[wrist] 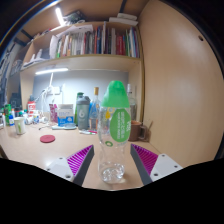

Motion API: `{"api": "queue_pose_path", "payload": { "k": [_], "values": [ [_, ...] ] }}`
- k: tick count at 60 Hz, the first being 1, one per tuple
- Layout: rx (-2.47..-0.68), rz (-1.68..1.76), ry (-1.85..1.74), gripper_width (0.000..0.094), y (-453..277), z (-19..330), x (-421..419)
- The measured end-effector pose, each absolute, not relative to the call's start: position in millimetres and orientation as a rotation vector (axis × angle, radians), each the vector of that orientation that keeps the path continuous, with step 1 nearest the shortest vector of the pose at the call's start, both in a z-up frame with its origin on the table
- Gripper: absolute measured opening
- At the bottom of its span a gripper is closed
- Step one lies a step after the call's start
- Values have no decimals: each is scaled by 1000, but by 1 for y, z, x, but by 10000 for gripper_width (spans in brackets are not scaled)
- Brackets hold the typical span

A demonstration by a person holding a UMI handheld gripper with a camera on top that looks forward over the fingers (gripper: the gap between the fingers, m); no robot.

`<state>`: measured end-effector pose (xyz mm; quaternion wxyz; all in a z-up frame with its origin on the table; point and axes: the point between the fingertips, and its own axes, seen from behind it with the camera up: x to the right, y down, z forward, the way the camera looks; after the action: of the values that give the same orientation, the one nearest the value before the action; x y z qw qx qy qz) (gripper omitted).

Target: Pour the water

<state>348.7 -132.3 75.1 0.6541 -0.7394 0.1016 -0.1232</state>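
A clear plastic bottle (114, 135) with a green cap and a green label stands upright on the wooden table (40, 155), between my fingers. My gripper (113, 163) is open. The left pad (82, 160) and the right pad (146, 157) flank the bottle's lower part, with a gap at each side. The bottle's base looks clear, and I cannot tell how much water it holds.
A small red disc (47, 138) lies on the table to the left. Bottles and clutter (18, 118) crowd the far left. A green-tinted container (82, 112) stands behind the bottle. A bookshelf (95, 42) hangs above, and a wooden panel (180, 80) rises at the right.
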Motion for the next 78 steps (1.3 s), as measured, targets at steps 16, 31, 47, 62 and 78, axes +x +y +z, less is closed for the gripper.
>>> {"api": "queue_pose_path", "payload": {
  "k": [16,31,47,62,78],
  "values": [
    [-1662,-295,280,476,-107,68,368],
    [-1648,-266,271,333,-104,69,355],
    [-1594,-366,20,335,-55,161,269],
    [-1358,-894,-587,332,65,299,108],
    [-892,-1575,-1423,331,163,229,-18]
  ]
}}
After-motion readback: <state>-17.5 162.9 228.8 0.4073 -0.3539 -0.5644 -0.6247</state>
